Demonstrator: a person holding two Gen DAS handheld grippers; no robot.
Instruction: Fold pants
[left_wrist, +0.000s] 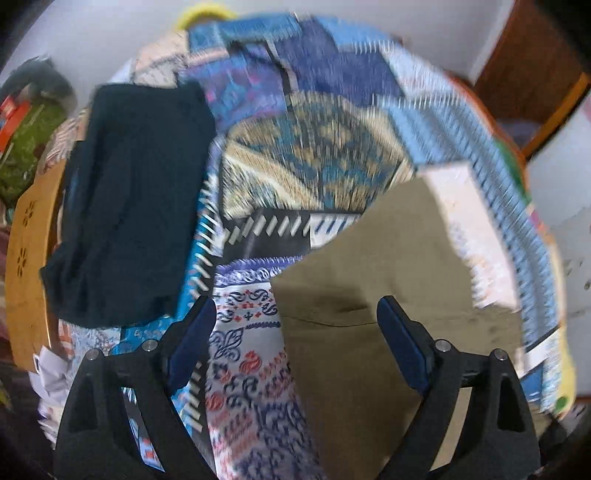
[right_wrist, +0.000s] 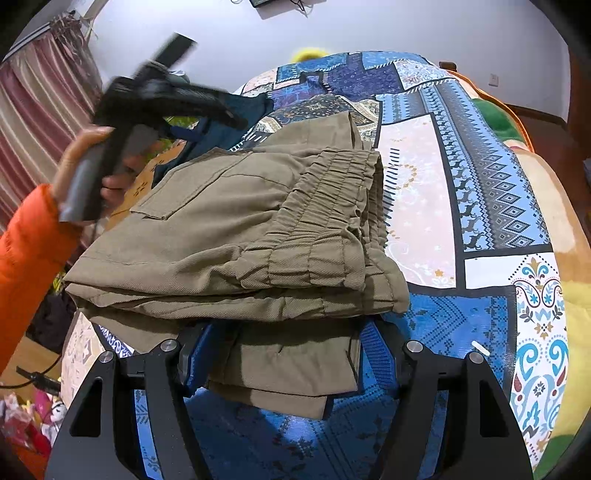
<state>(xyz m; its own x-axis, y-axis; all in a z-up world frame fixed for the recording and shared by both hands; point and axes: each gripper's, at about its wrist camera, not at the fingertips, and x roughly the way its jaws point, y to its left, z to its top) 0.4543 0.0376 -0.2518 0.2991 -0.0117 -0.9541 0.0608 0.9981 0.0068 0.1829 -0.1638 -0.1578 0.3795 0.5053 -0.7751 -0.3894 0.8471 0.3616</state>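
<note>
The khaki pants (right_wrist: 236, 236) lay folded into a thick stack on the patchwork bedspread (right_wrist: 476, 192), elastic waistband on top and a patch pocket facing up on the layer beneath. In the right wrist view the stack sat directly ahead of the right gripper (right_wrist: 288, 354), its near edge reaching back between the two blue-padded fingers (right_wrist: 380, 358). Those fingers stood spread, one on either side of the lowest flap of cloth, and whether the pads touched the fabric could not be told. Beyond the stack and to the left, the left gripper (right_wrist: 221, 114) was held up in the air above the far left corner of the pants by a hand (right_wrist: 92, 166) in an orange sleeve (right_wrist: 26, 251), blurred with motion.

In the left wrist view, also blurred, the left gripper (left_wrist: 295, 321) was spread wide with nothing between its fingers. The pants (left_wrist: 388, 295) lay below it, ahead and to the right, running under the right-hand finger. A dark navy garment (left_wrist: 129, 203) lay ahead to the left, well apart from the pants, partly on the bedspread (left_wrist: 314, 147) and beside a wooden board (left_wrist: 29, 258) at the far left.
</note>
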